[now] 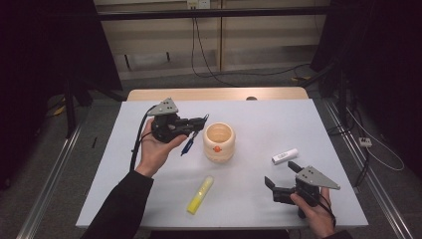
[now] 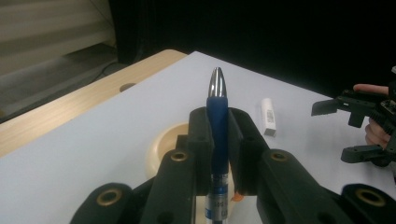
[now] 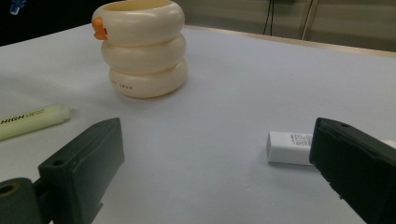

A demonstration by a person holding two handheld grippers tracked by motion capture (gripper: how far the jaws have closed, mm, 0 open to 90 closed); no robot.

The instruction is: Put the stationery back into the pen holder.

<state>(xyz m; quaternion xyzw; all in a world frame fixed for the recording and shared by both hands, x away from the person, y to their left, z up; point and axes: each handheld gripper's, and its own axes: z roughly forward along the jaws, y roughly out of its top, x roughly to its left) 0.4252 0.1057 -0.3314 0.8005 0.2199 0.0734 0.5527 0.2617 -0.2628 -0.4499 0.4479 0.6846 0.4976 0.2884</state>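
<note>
Blue pen (image 2: 217, 122) is clamped between the left gripper (image 1: 198, 123) jaws, held by its barrel with the chrome tip sticking out past the jaw ends, so the point is free to lead into an opening. In the high view the left gripper is raised off the counter (image 1: 249, 112) at about 9 o'clock of the cream ringed holder (image 1: 218, 142), jaws pointing toward the holder, pen hanging slantwise below them. My read: pen is being carried to drop into the holder; the mid-barrel grip leaves both ends free, which suits tipping it upright over the mouth. Holder stands upright near counter centre, mouth open upward, small orange knob on its front. Right gripper (image 1: 282, 179) sits low at roughly 4 o'clock of the holder, jaws spread wide with nothing between them, parked clear of the left hand's path. White eraser-like stick (image 1: 284, 156) lies flat just beyond the right jaws, at 3 to 4 o'clock of the holder; yellow highlighter (image 1: 200, 194) lies flat at 6 to 7 o'clock, well apart from both grippers. Likely both are queued for the same holder, the stick being the right gripper's closest pick.
</note>
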